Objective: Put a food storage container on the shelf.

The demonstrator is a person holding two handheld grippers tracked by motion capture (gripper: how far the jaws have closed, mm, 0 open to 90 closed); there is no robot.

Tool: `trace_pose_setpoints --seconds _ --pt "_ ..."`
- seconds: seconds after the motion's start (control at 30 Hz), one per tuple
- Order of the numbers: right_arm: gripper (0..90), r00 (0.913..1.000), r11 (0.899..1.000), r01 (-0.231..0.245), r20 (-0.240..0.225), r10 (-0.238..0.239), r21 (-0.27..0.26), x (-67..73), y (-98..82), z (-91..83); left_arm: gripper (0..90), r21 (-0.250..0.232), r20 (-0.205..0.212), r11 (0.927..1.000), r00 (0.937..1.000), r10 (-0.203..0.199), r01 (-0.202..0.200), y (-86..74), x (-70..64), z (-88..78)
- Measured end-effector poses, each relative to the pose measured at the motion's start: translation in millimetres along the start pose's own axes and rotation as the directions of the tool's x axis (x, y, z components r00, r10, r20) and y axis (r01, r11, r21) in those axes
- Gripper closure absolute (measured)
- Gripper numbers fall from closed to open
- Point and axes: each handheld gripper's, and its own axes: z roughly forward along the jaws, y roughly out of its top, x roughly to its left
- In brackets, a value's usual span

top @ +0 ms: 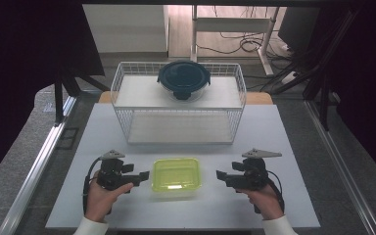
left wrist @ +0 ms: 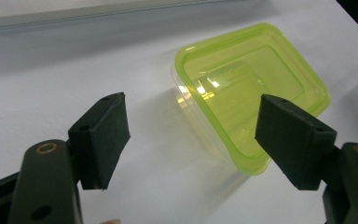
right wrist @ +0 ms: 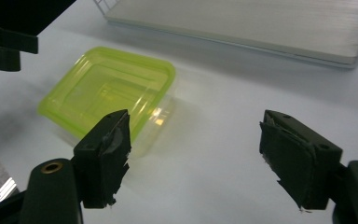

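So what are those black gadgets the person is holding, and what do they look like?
Each is a hand-held gripper, left and right: black, blocky bodies with two flat, dark, padded jaws on arms with brass-ringed holes. A grey three-cornered plate sits on top, and a black cable loops from each. The person wears white sleeves.

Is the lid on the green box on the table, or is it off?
On. The yellow-green lid covers the clear box fully, its rim around the top edge on every visible side. Nothing shows through the lid; the contents cannot be told.

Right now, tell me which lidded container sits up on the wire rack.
The round dark blue container, on the wire rack; the yellow-green rectangular one lies on the table.
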Motion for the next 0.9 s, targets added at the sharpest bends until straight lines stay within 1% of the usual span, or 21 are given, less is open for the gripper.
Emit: trace_pose_setpoints --seconds 0.07,0.1,0.23,0.27,0.4,0.47,0.53,0.63,0.7,0.73,0.77,0.87,0.9 --pt "25.1 0.9998 1.000 -0.009 -0.019 0.009 0.013 3.0 0.6 3.1 25.7 -0.002 -0.006 0.9999 0.9999 -0.015 0.015 0.0 0.9 -1.5" --pt "25.5 0.9997 1.000 -0.005 -0.022 0.006 0.018 4.8 1.0 4.7 26.4 -0.007 -0.008 0.9998 0.9997 -0.021 0.021 0.3 0.8 -2.7" --pt "28.0 0.9987 0.999 -0.016 -0.048 0.017 0.030 8.4 6.4 11.2 26.9 -0.014 0.015 0.9992 0.9992 -0.038 0.038 5.1 2.2 -1.8" --pt "28.3 0.9982 0.999 -0.020 -0.056 0.021 0.029 9.0 8.4 12.7 27.1 -0.015 0.026 0.9987 0.9985 -0.049 0.049 6.2 3.0 -0.7" --pt "28.7 0.9963 0.998 -0.044 -0.073 0.046 0.035 12.1 15.3 23.7 28.4 0.002 0.060 0.9969 0.9951 -0.079 0.079 9.8 6.9 5.7" --pt "29.7 0.9950 0.998 -0.048 -0.085 0.052 0.048 14.0 17.9 30.5 29.7 0.003 0.089 0.9955 0.9915 -0.095 0.095 10.8 8.3 8.8" --pt "31.1 0.9934 0.997 -0.054 -0.099 0.059 0.058 15.8 20.0 37.4 30.8 0.015 0.105 0.9945 0.9889 -0.105 0.104 12.1 9.3 12.8" --pt "33.0 0.9909 0.995 -0.074 -0.107 0.081 0.070 16.2 22.2 46.7 32.4 0.031 0.129 0.9912 0.9829 -0.131 0.128 13.3 13.5 20.2" --pt "33.6 0.9887 0.993 -0.093 -0.111 0.101 0.077 15.3 22.4 51.7 32.8 0.041 0.131 0.9895 0.9811 -0.143 0.139 12.3 16.2 24.9" --pt "34.0 0.9866 0.991 -0.104 -0.117 0.113 0.081 14.4 21.9 54.7 33.0 0.047 0.137 0.9883 0.9791 -0.151 0.145 11.3 17.8 27.0" --pt "34.3 0.9846 0.990 -0.114 -0.123 0.124 0.084 13.5 21.2 56.5 33.3 0.052 0.146 0.9871 0.9766 -0.158 0.152 9.9 19.5 28.9" --pt "36.1 0.9801 0.986 -0.134 -0.134 0.146 0.096 8.6 19.4 60.3 34.0 0.058 0.183 0.9816 0.9647 -0.189 0.182 4.8 24.3 34.5" --pt "36.6 0.9784 0.985 -0.141 -0.138 0.153 0.096 6.8 18.7 61.2 34.2 0.063 0.195 0.9805 0.9613 -0.195 0.186 3.5 25.8 36.0"
